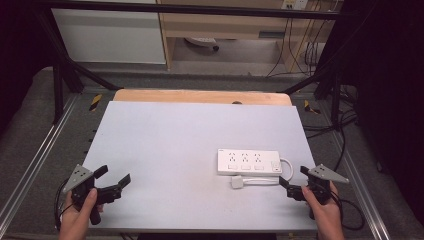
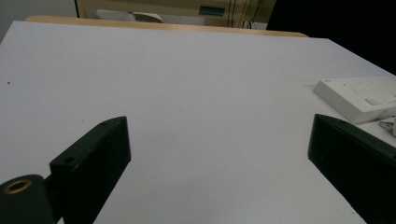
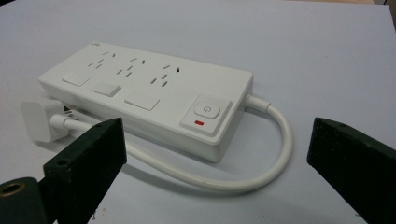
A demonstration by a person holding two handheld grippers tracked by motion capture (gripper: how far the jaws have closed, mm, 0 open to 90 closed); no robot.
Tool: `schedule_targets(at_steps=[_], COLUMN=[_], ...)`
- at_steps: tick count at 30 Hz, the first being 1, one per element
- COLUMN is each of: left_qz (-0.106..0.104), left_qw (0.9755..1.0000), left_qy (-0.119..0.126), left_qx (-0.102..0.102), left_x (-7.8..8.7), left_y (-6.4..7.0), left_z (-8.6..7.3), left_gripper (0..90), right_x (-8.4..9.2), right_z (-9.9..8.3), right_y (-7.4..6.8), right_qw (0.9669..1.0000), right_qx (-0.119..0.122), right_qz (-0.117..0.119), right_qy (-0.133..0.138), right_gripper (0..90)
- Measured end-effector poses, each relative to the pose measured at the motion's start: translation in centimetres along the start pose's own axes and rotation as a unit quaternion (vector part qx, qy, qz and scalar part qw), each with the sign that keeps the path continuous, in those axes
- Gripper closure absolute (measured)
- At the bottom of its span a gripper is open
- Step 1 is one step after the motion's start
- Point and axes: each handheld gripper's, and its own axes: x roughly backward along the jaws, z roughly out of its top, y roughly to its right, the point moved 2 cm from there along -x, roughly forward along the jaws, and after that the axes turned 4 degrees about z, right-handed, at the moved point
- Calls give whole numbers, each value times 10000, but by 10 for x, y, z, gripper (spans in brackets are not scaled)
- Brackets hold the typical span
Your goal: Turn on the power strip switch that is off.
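Observation:
A white power strip (image 1: pixel 249 161) lies flat on the pale table (image 1: pixel 170 145), right of centre; its power button (image 3: pixel 206 112) with a red mark sits at the cable end. Its white cable (image 3: pixel 261 172) loops round to a white plug (image 1: pixel 238 182) lying in front of the strip. My right gripper (image 1: pixel 295 181) is open just right of the strip, jaws wide apart, pointing at it. My left gripper (image 1: pixel 114 180) is open at the table's front left, nothing between its jaws. The power strip (image 2: pixel 359 95) appears at the right edge of the left gripper view.
A wooden board edge (image 1: pixel 200 96) runs along the table's far side. Metal frame rails (image 1: pixel 35 160) flank the table. Cables (image 1: pixel 345 130) hang off the right side, and a wooden desk (image 1: pixel 225 30) stands beyond.

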Motion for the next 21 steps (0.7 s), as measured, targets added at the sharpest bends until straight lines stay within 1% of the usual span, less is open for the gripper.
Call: schedule_targets(at_steps=[5,8,21], left_qz=[-31,-46,-91], left_qw=[10000,9999,9998], left_qy=[-16,-54,-97], left_qx=[-34,-106,-175], left_x=[-1,-2,-3], left_y=[1,2,4], left_z=[0,-1,-1], left_gripper=[54,54,55], right_x=[1,1,6], right_z=[1,2,8], right_y=[0,0,-2], right_qw=[10000,10000,9996], right_qx=[18,18,-9], right_qz=[-44,-36,-57], right_qy=[59,70,262], right_gripper=[46,46,43])
